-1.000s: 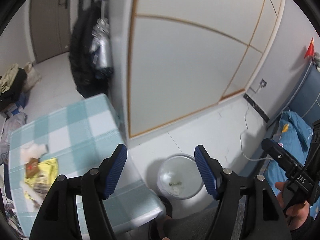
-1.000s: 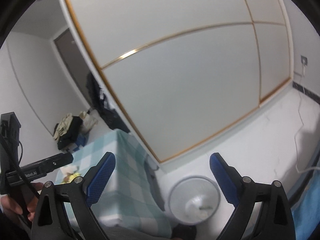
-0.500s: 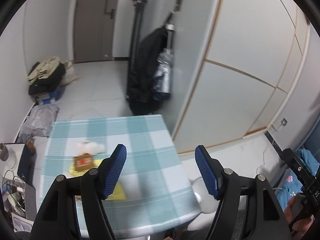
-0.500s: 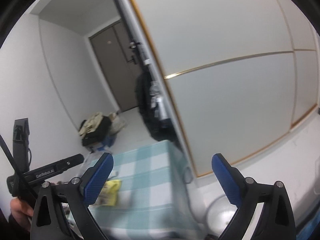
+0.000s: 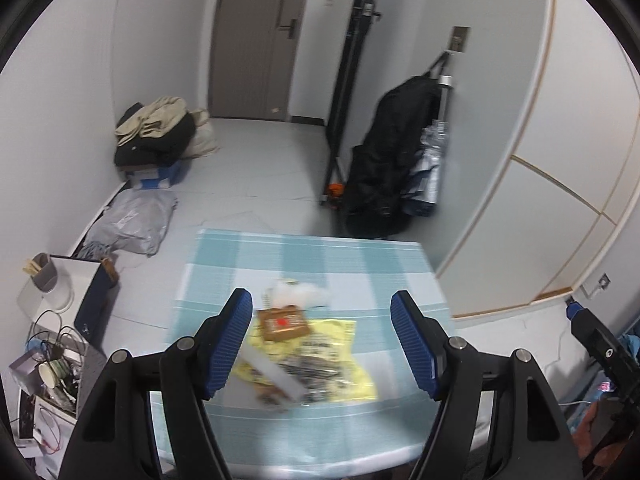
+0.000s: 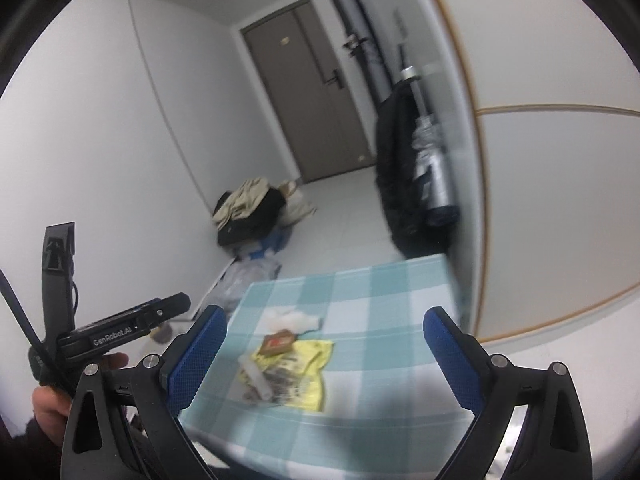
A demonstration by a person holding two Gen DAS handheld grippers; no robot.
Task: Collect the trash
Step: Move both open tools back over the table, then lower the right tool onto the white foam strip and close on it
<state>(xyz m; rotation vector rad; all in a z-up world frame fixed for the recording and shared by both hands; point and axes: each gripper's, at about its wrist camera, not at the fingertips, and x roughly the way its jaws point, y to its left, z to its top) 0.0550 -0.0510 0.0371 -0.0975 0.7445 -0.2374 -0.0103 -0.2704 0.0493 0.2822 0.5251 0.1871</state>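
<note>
Since a second ago you have swung both cameras off the round bin on the floor; the blue-and-white checked tablecloth (image 5: 304,264) now fills both views. Your left gripper (image 5: 322,342) hovers wide open, empty, above the yellow crinkled plastic wrapper (image 5: 320,360), small brown box (image 5: 283,322) and white crumpled tissue (image 5: 298,292) lying together mid-table. Your right gripper (image 6: 322,354) hangs equally spread, holding nothing.
</note>
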